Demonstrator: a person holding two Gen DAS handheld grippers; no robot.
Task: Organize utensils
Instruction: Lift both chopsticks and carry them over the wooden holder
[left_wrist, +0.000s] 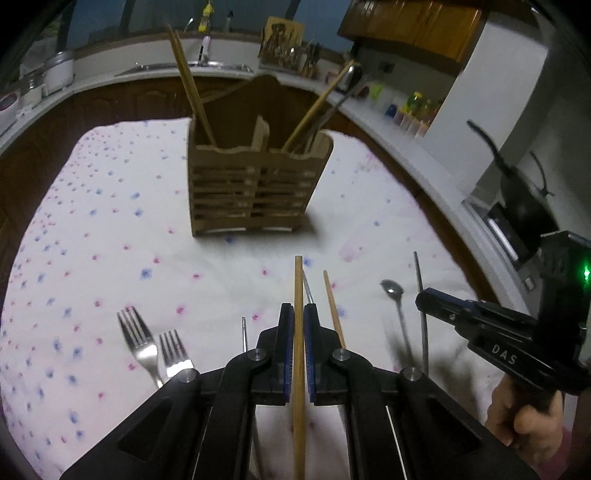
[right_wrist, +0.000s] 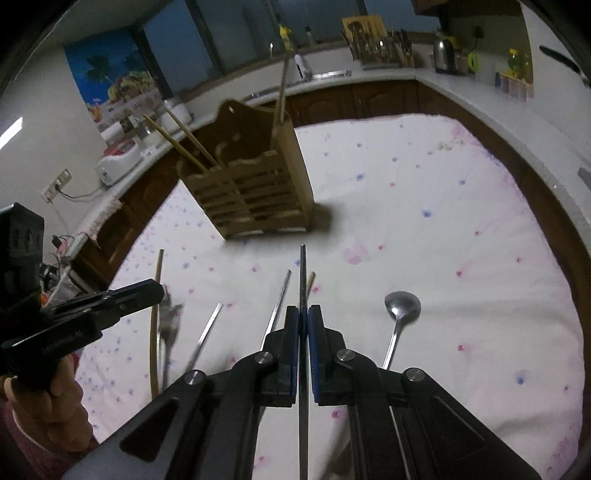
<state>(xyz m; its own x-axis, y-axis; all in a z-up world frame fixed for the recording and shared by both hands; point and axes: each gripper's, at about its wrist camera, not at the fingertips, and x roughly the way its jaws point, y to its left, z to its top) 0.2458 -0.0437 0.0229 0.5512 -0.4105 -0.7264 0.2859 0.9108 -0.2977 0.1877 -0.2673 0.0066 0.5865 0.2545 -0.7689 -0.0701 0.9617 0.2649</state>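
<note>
A wooden utensil caddy (left_wrist: 255, 184) stands on the flowered cloth, holding wooden chopsticks and metal utensils; it also shows in the right wrist view (right_wrist: 258, 195). My left gripper (left_wrist: 299, 314) is shut on a wooden chopstick (left_wrist: 298, 280), held above the cloth in front of the caddy. My right gripper (right_wrist: 303, 314) is shut on a metal chopstick (right_wrist: 302, 273), also in front of the caddy. Two forks (left_wrist: 147, 347), another wooden chopstick (left_wrist: 332, 306), a metal spoon (right_wrist: 400, 306) and metal chopsticks (right_wrist: 279, 302) lie on the cloth.
The cloth-covered table (right_wrist: 443, 221) is ringed by a kitchen counter (left_wrist: 388, 122) with a sink, knife block, kettle and jars. The right gripper shows at the right of the left wrist view (left_wrist: 480, 325); the left one at the left of the right wrist view (right_wrist: 92, 310).
</note>
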